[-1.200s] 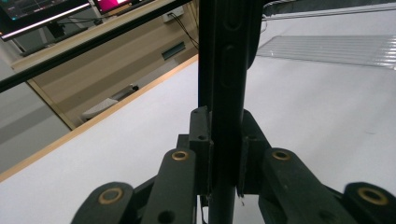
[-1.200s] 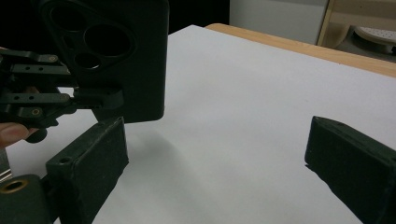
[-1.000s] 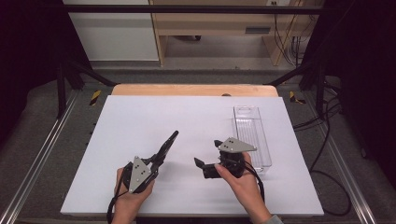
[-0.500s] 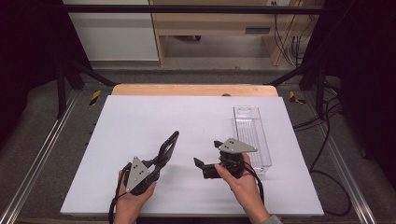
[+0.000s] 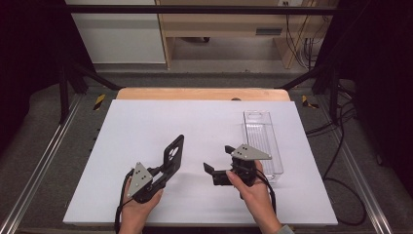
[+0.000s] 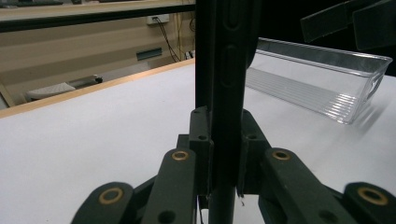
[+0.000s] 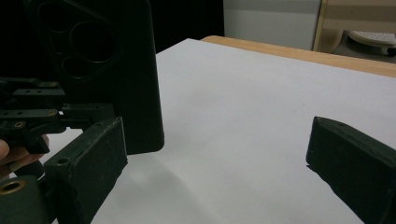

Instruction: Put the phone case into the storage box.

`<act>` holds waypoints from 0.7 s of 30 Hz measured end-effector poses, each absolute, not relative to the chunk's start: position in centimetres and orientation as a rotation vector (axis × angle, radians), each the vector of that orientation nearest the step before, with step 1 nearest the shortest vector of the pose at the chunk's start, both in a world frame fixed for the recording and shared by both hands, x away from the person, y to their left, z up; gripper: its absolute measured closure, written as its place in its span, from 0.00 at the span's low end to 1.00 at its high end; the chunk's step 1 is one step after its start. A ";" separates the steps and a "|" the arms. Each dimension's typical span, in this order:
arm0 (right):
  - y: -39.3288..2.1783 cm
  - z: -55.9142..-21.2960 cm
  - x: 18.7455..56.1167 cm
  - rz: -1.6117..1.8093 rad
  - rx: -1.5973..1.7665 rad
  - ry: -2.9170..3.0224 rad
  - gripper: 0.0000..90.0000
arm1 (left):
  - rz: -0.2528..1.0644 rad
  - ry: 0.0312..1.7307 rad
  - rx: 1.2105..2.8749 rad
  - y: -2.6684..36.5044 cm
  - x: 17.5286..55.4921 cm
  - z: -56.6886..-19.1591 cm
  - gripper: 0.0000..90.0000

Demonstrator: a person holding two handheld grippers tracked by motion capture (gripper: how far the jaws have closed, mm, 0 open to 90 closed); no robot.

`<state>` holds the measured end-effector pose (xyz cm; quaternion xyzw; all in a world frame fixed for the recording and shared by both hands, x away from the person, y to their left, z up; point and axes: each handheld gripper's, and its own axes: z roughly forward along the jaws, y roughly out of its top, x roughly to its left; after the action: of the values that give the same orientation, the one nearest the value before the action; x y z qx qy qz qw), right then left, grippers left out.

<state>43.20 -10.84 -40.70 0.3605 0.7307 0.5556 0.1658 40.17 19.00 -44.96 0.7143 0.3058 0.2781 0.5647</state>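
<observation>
Your left gripper (image 5: 168, 163) clamped on black phone case (image 5: 174, 152), case held left of clear tray (image 5: 263, 139), well apart from it. Your right gripper (image 5: 217, 163) jaws apart, empty, just beside tray's near end.

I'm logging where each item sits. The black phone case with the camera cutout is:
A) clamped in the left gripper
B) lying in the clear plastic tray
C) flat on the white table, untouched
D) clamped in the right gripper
A: the left gripper is shut on the black phone case, held edge-on between its jaws in the left gripper view, while the right gripper stands open beside the clear plastic tray.
</observation>
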 end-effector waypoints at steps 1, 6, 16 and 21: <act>-10.8 -40.7 43.2 1.580 1.023 2.084 0.06 | 0.654 0.721 1.680 19.0 40.2 -45.0 0.89; -10.4 -41.2 43.2 1.567 1.013 2.078 0.07 | 0.626 0.737 1.668 19.1 40.3 -45.1 0.89; -9.8 -41.7 43.1 1.605 1.035 2.049 0.08 | 0.582 0.749 1.640 19.1 40.2 -45.1 0.89; -9.5 -41.8 42.9 1.608 1.015 2.034 0.07 | 0.534 0.765 1.614 18.9 40.2 -45.2 0.89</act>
<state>42.92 -9.50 -41.75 0.3588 0.7189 0.5683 0.1776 40.16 18.92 -45.18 0.6952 0.3296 0.2301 0.5959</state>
